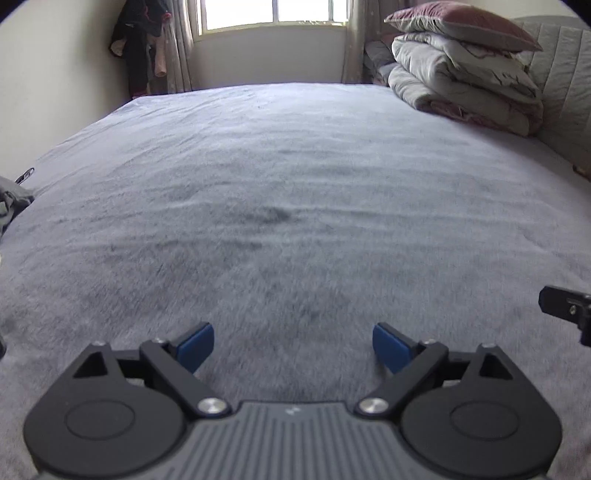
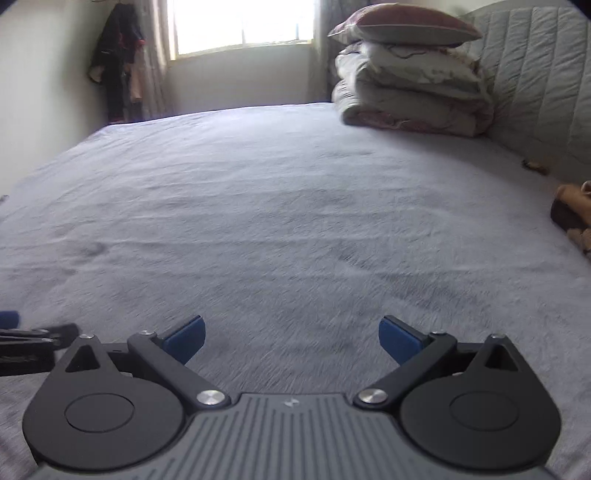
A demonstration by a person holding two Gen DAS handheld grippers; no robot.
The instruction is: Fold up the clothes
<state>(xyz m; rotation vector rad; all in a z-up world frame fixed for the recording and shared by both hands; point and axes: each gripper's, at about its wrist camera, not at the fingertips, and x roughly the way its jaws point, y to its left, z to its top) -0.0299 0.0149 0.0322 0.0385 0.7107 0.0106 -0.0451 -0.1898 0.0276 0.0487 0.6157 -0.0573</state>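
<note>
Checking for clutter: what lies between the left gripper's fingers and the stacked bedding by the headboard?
Only bare grey bedspread between left gripper and bedding, per the left wrist view.

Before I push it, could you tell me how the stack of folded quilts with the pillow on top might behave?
The stack of folded quilts looks thick and puffy, so it would probably squash and sag rather than slide as one stiff block. The pillow lies loose on top and overhangs, so it could well slip off. Leaning near the padded headboard, the stack seems unlikely to topple that way.

quilts [image 1: 465,77] on bed [image 1: 295,166], far right
</note>
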